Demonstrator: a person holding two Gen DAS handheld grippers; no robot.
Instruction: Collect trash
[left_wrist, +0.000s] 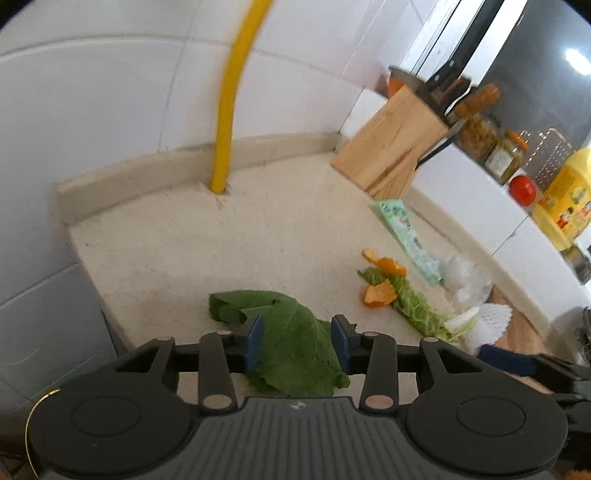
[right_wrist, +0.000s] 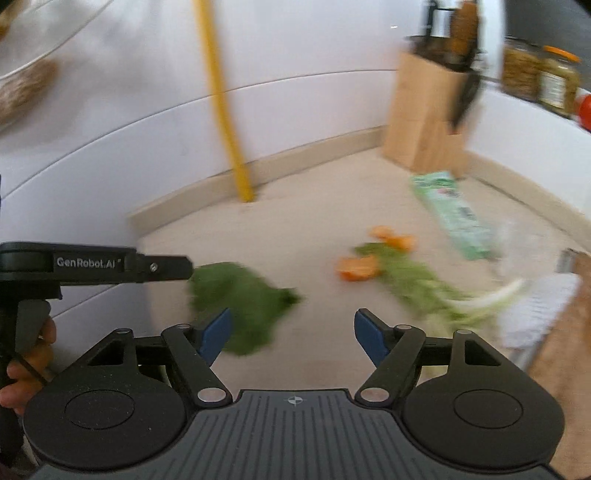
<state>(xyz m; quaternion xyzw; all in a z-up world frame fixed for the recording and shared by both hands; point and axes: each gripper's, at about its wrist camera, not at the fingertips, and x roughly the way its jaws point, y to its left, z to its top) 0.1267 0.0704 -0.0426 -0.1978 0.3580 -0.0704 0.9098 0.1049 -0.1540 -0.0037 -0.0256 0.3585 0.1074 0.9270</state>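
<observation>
A big green leaf (left_wrist: 295, 347) lies flat on the beige counter (left_wrist: 221, 251), and my left gripper (left_wrist: 298, 341) hovers over it, open, the leaf showing in the gap between its blue pads (left_wrist: 255, 339). To the right lie orange peels (left_wrist: 378, 293), a leafy stalk (left_wrist: 415, 304), a green packet (left_wrist: 406, 229), clear plastic (left_wrist: 467, 280) and a white foam net (left_wrist: 489, 325). My right gripper (right_wrist: 293, 338) stands open over bare counter, holding nothing, with the leaf (right_wrist: 240, 302) to its left and the peels (right_wrist: 356, 271) and stalk (right_wrist: 424, 291) to its right.
A yellow pipe (left_wrist: 225, 122) rises from the counter by the tiled wall. A wooden knife block (left_wrist: 391, 151) stands in the back corner, with jars (left_wrist: 480, 136) and a yellow oil bottle (left_wrist: 565, 206) on the ledge. A hand (right_wrist: 26, 365) holds the left gripper's handle.
</observation>
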